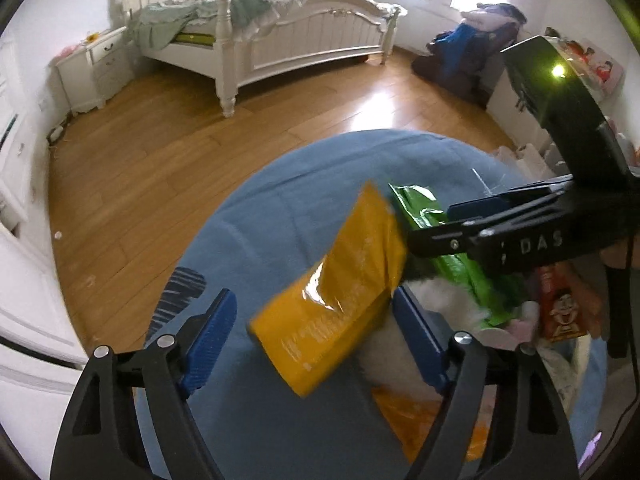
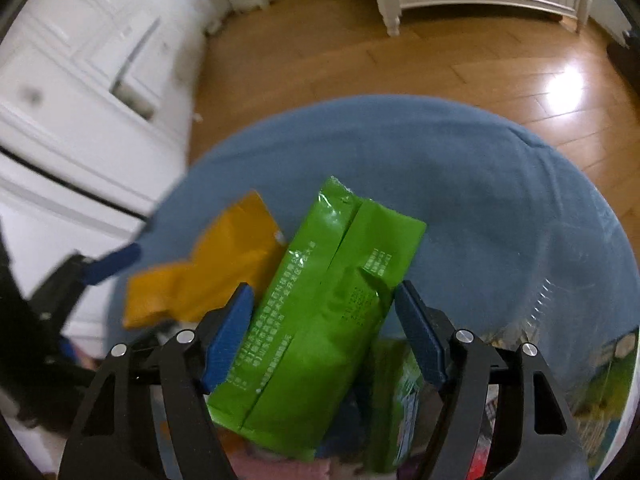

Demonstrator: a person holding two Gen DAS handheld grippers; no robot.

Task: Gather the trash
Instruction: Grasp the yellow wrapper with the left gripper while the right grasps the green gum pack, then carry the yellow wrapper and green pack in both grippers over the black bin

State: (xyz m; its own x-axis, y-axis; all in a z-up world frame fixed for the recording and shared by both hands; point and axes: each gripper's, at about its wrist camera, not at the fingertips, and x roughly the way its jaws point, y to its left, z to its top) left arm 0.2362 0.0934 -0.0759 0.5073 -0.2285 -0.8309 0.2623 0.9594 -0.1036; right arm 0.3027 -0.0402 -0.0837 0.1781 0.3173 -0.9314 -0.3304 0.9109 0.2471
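A yellow packet (image 1: pixel 332 300) lies tilted between the fingers of my left gripper (image 1: pixel 312 312). Its right pad is at the packet's edge, the left pad stands clear of it, so the jaws are open. A green packet (image 2: pixel 316 308) lies lengthwise between the fingers of my right gripper (image 2: pixel 322 300). Both pads sit close beside it and it shows no squeeze. Both packets hang over a round blue fabric surface (image 1: pixel 288 208). The yellow packet (image 2: pixel 200 272) also shows in the right wrist view, the green packet (image 1: pixel 424 204) in the left wrist view under my right gripper (image 1: pixel 436 226).
More wrappers lie under the packets: a red snack bag (image 1: pixel 560 312), an orange wrapper (image 1: pixel 420 412) and white paper (image 1: pixel 436 296). Wooden floor (image 1: pixel 160 168) surrounds the blue fabric. A white bed (image 1: pixel 288 36), a nightstand (image 1: pixel 96 64) and white cabinet doors (image 2: pixel 80 80) stand around.
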